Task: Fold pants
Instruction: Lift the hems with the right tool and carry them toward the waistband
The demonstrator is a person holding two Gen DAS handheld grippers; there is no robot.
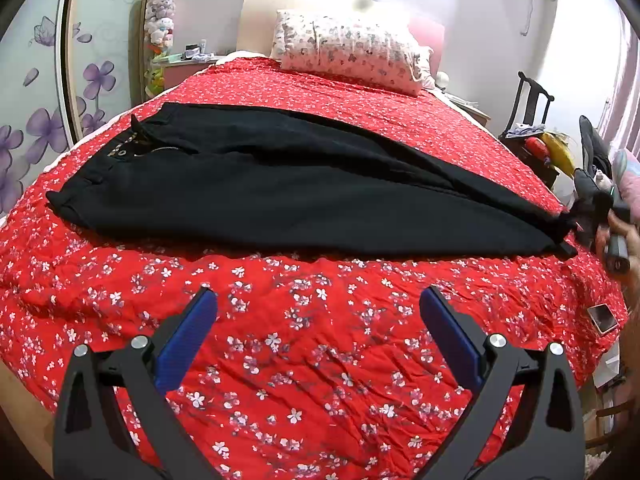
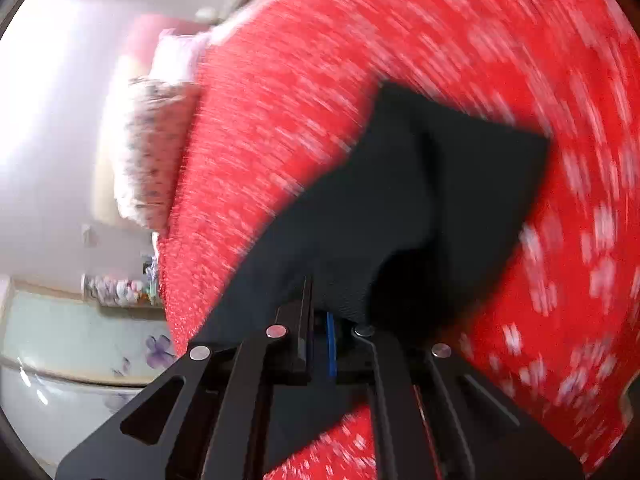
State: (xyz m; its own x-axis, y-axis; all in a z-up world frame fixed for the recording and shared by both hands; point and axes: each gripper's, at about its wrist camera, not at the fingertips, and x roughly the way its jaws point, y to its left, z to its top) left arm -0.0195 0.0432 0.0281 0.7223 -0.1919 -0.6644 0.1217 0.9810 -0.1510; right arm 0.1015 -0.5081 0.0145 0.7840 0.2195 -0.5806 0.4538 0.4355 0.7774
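Observation:
Black pants [image 1: 280, 184] lie flat across the red flowered bedspread [image 1: 320, 360], waistband at the left and leg hems at the right. My left gripper [image 1: 320, 300] hovers open over bare bedspread in front of the pants, blue pads spread wide with nothing between them. At the right edge of the left wrist view, my right gripper [image 1: 580, 214], held by a hand, pinches the hem end. The right wrist view is blurred and rolled sideways. There my right gripper [image 2: 318, 304] is shut on the black fabric [image 2: 440, 184], which bunches up over the fingers.
A flowered pillow [image 1: 352, 48] lies at the head of the bed. A phone [image 1: 602, 318] rests near the bed's right edge. A dark chair [image 1: 532, 120] loaded with items stands to the right. A wardrobe with purple flowers [image 1: 40, 80] lines the left side.

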